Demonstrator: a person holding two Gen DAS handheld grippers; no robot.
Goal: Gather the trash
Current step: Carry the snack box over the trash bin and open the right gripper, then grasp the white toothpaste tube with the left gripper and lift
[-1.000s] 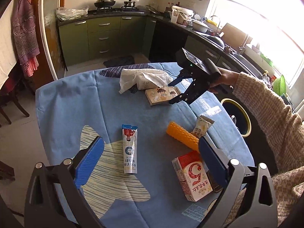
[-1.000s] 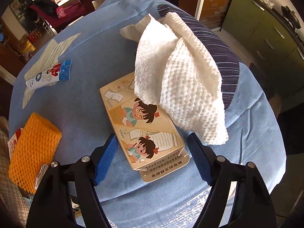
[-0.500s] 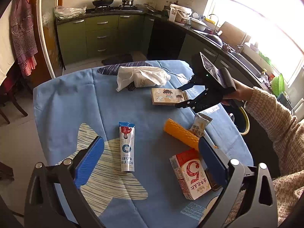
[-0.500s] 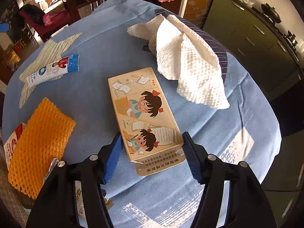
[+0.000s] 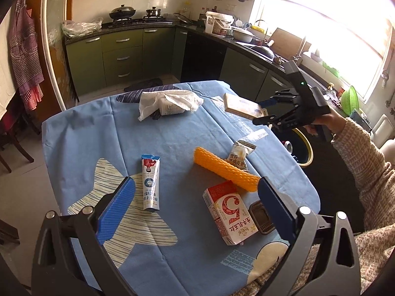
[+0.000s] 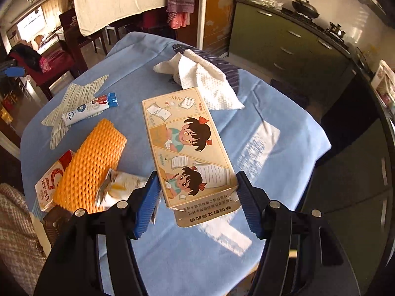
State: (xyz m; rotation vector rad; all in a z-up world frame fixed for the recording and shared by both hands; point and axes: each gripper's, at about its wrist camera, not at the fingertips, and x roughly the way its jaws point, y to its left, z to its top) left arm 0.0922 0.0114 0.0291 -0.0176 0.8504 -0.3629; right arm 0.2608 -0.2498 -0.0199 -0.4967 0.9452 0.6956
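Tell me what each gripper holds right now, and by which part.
The right gripper holds the cartoon-printed box by its long sides, near the flap end, lifted off the table. The left gripper holds nothing.

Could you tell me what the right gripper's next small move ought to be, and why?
Probably carry the cartoon box sideways off the table's edge toward the yellow-rimmed bin. The right gripper is clamped on the box, which hangs clear of the blue tablecloth, and the bin stands just beyond and below it.

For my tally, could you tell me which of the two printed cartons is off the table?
The tan cartoon-printed carton, clamped in the right gripper; the red-and-white carton lies on the blue tablecloth.
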